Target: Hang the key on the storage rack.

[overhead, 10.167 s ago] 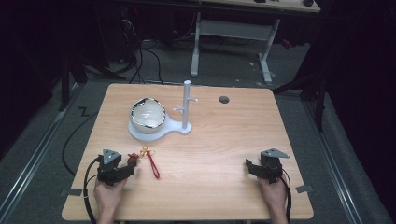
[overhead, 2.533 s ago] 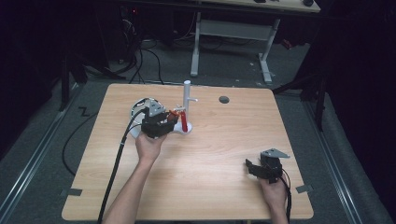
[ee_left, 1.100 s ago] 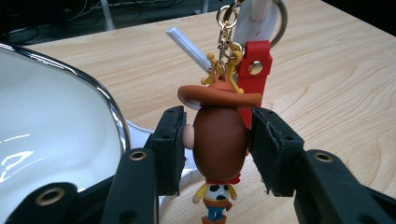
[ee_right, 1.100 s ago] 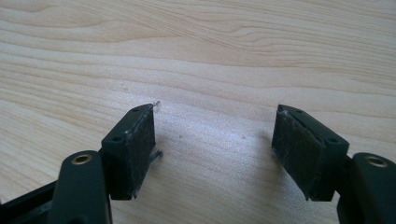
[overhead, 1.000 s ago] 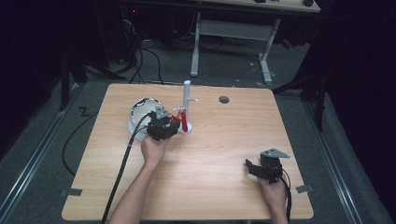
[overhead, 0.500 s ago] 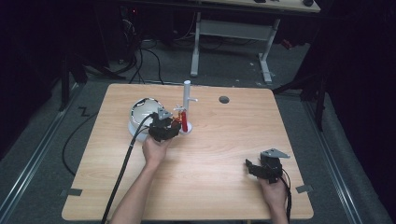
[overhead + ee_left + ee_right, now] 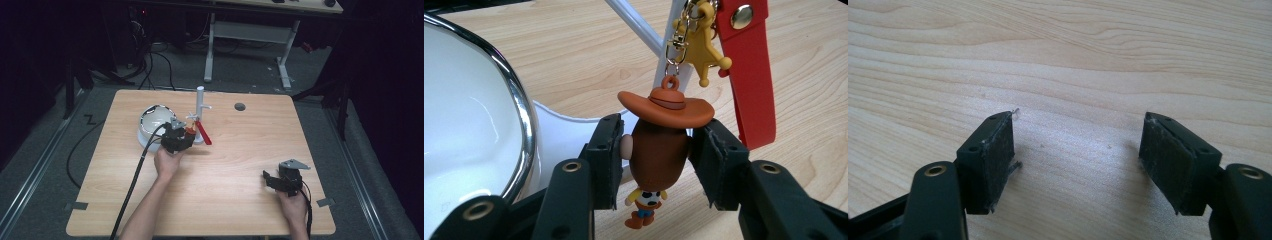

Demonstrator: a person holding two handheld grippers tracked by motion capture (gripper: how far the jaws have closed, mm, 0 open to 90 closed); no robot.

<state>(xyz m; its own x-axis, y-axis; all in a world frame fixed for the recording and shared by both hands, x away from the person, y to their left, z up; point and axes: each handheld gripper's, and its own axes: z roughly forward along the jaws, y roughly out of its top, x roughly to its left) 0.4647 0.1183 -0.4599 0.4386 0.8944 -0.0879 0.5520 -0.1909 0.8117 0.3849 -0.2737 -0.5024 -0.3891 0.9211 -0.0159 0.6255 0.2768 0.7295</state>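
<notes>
Comparing with the frame of ten seconds back: left gripper (image 7: 180,137) gone from the table's 7 o'clock corner, where the keychain lay loose beside it, and now up at the white stand (image 7: 200,107) near 11 o'clock of table centre; against the last half second, barely shifted. Jaws pinching the keychain figure (image 7: 659,150) by its brown head, pads (image 7: 608,160) pressed on either side under the hat brim. Figure hanging upright from a gold clasp and star charm (image 7: 704,52), with the red strap (image 7: 746,70) at its 2 o'clock; strap also seen in the high view (image 7: 203,133), slanting down from the stand's peg. Mirror (image 7: 155,119) with chrome rim at 9 o'clock of the gripper, just beside it, touching or not cannot be told. Right gripper (image 7: 281,181) unchanged at the table's 5 o'clock, jaws spread over bare wood, nothing between. Open room: wide bare table (image 7: 240,165) from centre out to 3 and 6 o'clock; tight only between mirror and stand. Grommet hole (image 7: 240,106) at 1 o'clock, well apart. Hidden or unclear: top of clasp and strap cut off at the frame edge in the left gripper view, so seating on the peg not readable; stand base covered by the gripper in the high view; floor around the table dark.
</notes>
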